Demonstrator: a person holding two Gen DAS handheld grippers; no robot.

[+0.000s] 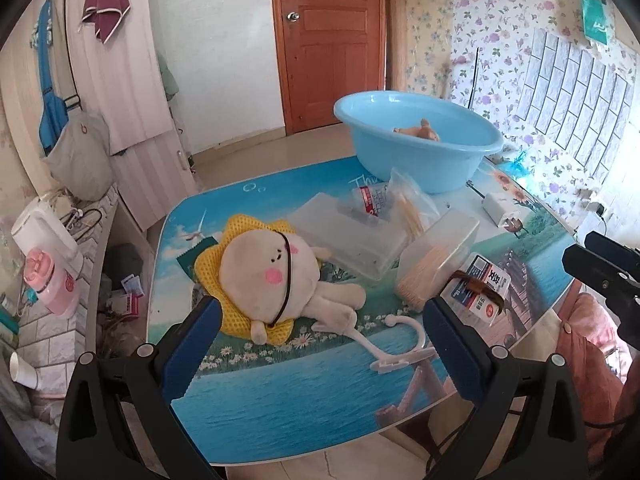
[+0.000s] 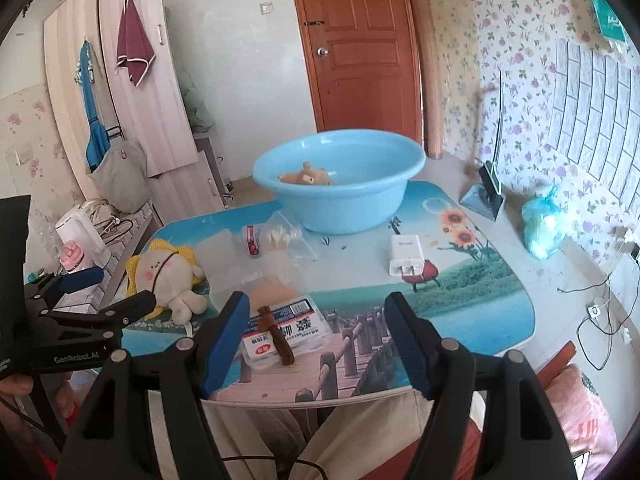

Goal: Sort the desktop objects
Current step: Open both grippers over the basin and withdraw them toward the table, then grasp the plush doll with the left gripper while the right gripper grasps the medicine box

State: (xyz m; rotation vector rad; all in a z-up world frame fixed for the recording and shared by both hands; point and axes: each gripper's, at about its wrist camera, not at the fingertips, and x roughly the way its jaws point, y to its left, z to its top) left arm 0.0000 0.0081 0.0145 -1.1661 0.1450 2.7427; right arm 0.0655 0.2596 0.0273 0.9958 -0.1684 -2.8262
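- The table [image 1: 280, 408], printed with a sea and meadow scene, is seen from its near edge in both views
- A blue basin [image 2: 340, 184] is set at the far side of the table; a small brown plush [image 2: 306, 176] is seen lying inside it
- A cream plush [image 1: 264, 276] with pink cheeks, a thin dark band across its face and a yellow mesh frill is laid on its back at the table's left side, ahead of the left gripper
- A clear flat box [image 1: 348, 236] is placed just right of the cream plush, with a bag of cotton swabs [image 1: 408, 208] and a small red-labelled tub [image 1: 370, 198] resting at its far end
- A clear box of toothpicks [image 1: 436, 260] is tilted against a white labelled pack [image 2: 280, 328]
- A brown hair tie [image 2: 276, 336] is laid across that pack, close ahead of the right gripper
- A white charger [image 2: 406, 260] is set apart at the right, near the printed sunflowers
- A white hook [image 1: 400, 344] is laid flat near the front edge, between the left gripper's fingers in its own view
- The left gripper [image 1: 320, 344] is held spread wide, nothing between its blue pads
- The right gripper [image 2: 316, 344] is likewise held wide apart and grips nothing
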